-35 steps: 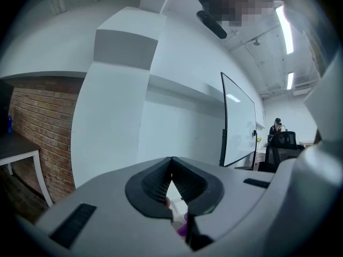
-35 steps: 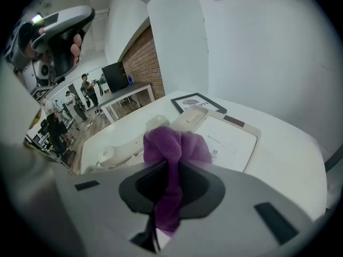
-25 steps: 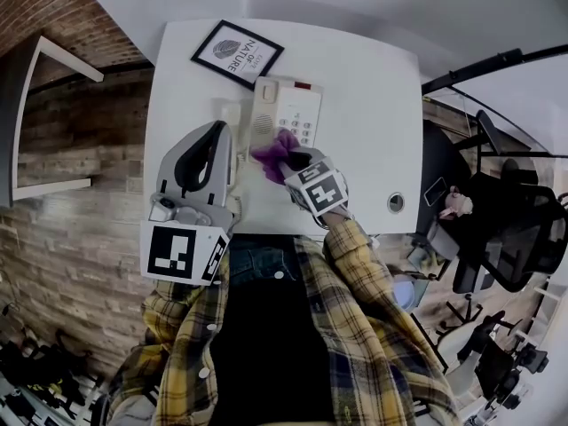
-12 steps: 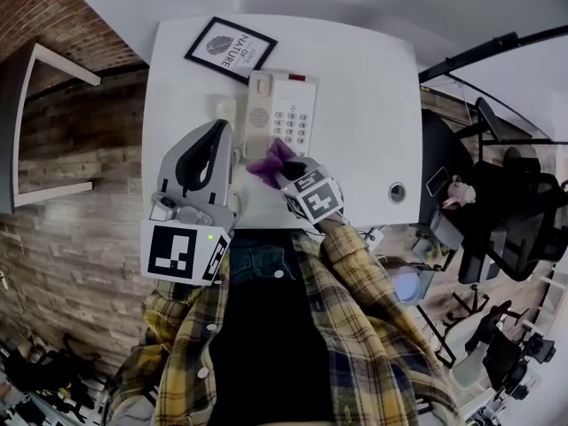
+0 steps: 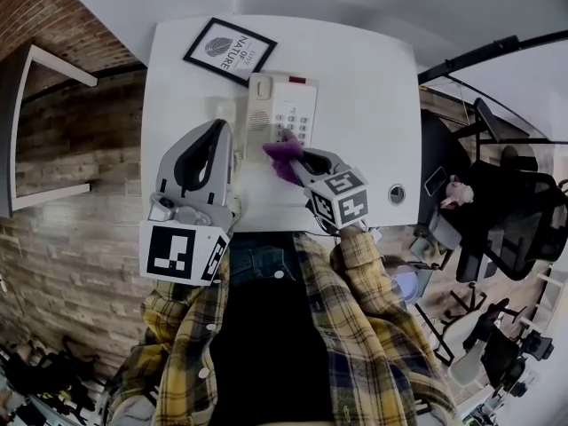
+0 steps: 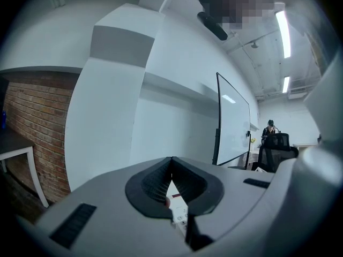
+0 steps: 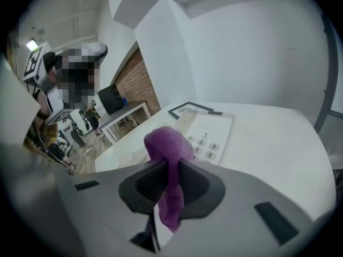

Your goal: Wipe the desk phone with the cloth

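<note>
A cream desk phone (image 5: pixel 282 112) with a keypad and a handset on its left side lies on the white desk (image 5: pixel 364 87). My right gripper (image 5: pixel 300 161) is shut on a purple cloth (image 5: pixel 283 156), whose bunched end rests at the phone's near edge by the keypad. In the right gripper view the purple cloth (image 7: pixel 169 159) hangs pinched between the jaws, with the desk phone (image 7: pixel 206 134) just beyond. My left gripper (image 5: pixel 216 131) is held raised beside the phone's left side, jaws closed together with nothing in them; a sliver of the desk phone (image 6: pixel 177 210) shows under them.
A black-framed print (image 5: pixel 230 50) lies at the desk's far left corner behind the phone. A round cable grommet (image 5: pixel 397 193) sits near the desk's right front edge. A brick wall and a side table (image 5: pixel 35 122) are to the left; office chairs (image 5: pixel 506 211) stand to the right.
My right gripper has carried the purple cloth from the phone's near left part back toward me, then right and up to the keypad's near edge. The left gripper has stayed put.
</note>
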Demonstrator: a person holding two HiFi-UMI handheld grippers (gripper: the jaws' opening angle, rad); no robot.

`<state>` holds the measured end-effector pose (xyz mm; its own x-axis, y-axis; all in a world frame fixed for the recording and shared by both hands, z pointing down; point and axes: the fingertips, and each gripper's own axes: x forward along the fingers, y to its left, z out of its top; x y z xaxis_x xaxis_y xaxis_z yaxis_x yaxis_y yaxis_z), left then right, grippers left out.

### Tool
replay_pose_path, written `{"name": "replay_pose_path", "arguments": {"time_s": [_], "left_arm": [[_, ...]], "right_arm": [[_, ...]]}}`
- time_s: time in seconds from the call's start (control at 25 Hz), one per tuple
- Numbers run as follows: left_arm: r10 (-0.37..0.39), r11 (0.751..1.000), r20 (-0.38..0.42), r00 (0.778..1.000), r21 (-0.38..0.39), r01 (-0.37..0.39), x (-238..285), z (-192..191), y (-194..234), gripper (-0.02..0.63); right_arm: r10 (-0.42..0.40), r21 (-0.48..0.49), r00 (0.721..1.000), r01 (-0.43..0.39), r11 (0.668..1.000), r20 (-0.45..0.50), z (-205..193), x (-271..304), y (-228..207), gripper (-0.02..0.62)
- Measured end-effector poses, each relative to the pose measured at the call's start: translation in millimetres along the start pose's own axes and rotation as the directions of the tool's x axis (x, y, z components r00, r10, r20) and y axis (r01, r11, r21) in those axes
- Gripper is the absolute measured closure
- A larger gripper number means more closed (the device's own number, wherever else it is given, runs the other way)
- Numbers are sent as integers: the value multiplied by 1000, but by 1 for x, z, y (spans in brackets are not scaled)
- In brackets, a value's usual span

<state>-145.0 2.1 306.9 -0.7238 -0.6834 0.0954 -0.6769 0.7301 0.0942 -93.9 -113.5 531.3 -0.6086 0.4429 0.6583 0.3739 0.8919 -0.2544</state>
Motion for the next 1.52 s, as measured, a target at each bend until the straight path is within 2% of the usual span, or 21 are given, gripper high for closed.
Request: {"name": "replay_pose_path", "arguments": {"time_s": [0.2,0.36,0.68,0.88,1.04,1.36,1.52], "left_arm": [[2,1000,8,1000,-7,-2,5,3,6,592],[13,1000,11,1000,-12,-13,9,5,14,592],[46,999,8,999,-15,-46,13,8,38,592],[55,998,-10,998,-30,-55,21,1,43,592],[59,998,-19,998,-35,-60,27,0,48,592],[46,998,-29,999,-36,-47,35,-5,39,592],[48,998,-24,999,-34,-48,34,-4,36,592]], "right_arm": [[-79,34,984,74,997,161,59,-26,-36,534],[-136,42,967,130,991,217,92,-29,-69,534],[-216,15,961,216,976,176,116,11,-118,534],[-219,-125,967,235,964,130,106,40,-130,534],[-235,-179,963,257,950,135,103,46,-130,535],[-198,-129,977,207,970,81,91,47,-118,535],[-148,-74,987,152,986,59,78,47,-108,535]]}}
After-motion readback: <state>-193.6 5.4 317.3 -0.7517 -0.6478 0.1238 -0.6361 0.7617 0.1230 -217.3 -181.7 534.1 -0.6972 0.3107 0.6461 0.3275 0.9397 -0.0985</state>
